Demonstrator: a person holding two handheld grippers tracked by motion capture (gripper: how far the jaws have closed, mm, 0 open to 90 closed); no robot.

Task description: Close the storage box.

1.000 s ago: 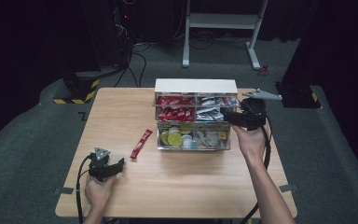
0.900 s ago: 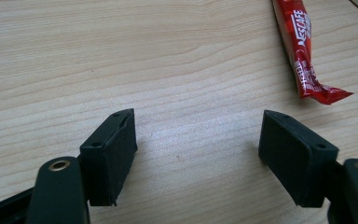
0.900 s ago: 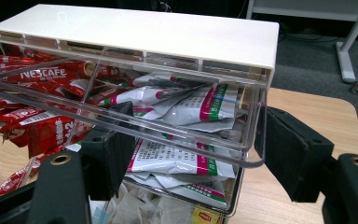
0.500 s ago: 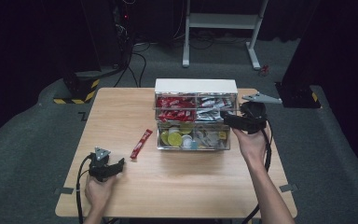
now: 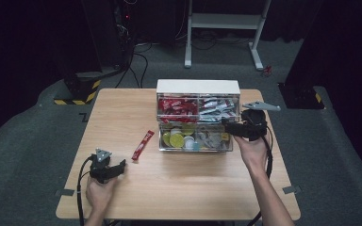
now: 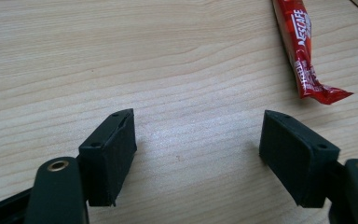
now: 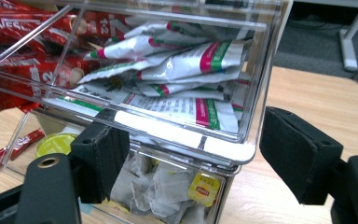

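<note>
High view. Wooden table [image 5: 184, 188] with a clear two-tier organizer box [image 5: 198, 115] near its far middle, white top. Upper tier: red sachets [image 5: 175, 104] in the left compartment, silver-and-green sachets [image 5: 217, 106] in the right. Lower tier pulled forward: yellow-lidded capsules [image 5: 174, 138] at left, pale tea bags [image 5: 211, 137] at right. One red Nescafe stick [image 5: 143, 145] lies loose on the table, just left of the lower tier, angled. The left gripper [image 5: 121, 165] sits low over the near-left of the table in the person's left hand [image 5: 99, 190], jaws apart, well short of the stick. The right gripper [image 5: 226, 125] is held at the box's right end by the right hand [image 5: 253, 150], grey plate on top, pointing left at the box's front right corner.

Left gripper view. Both black jaws spread wide over bare wood grain, nothing between them. The Nescafe stick [image 6: 303, 51] lies beyond the right-hand jaw, upper right of the frame, apart from it.

Right gripper view. Jaws wide apart, straddling the front corner of the organizer box [image 7: 242, 154]. The left-hand jaw is in front of the box's clear front wall; whether it touches, I cannot tell. The right-hand jaw stands clear to the side. Silver-and-green sachets [image 7: 186, 65] above, tea bags [image 7: 158, 184] with a yellow Lipton tag below, one yellow capsule [image 7: 58, 143] at left. The red stick [image 7: 14, 147] shows through the plastic, far left.
</note>
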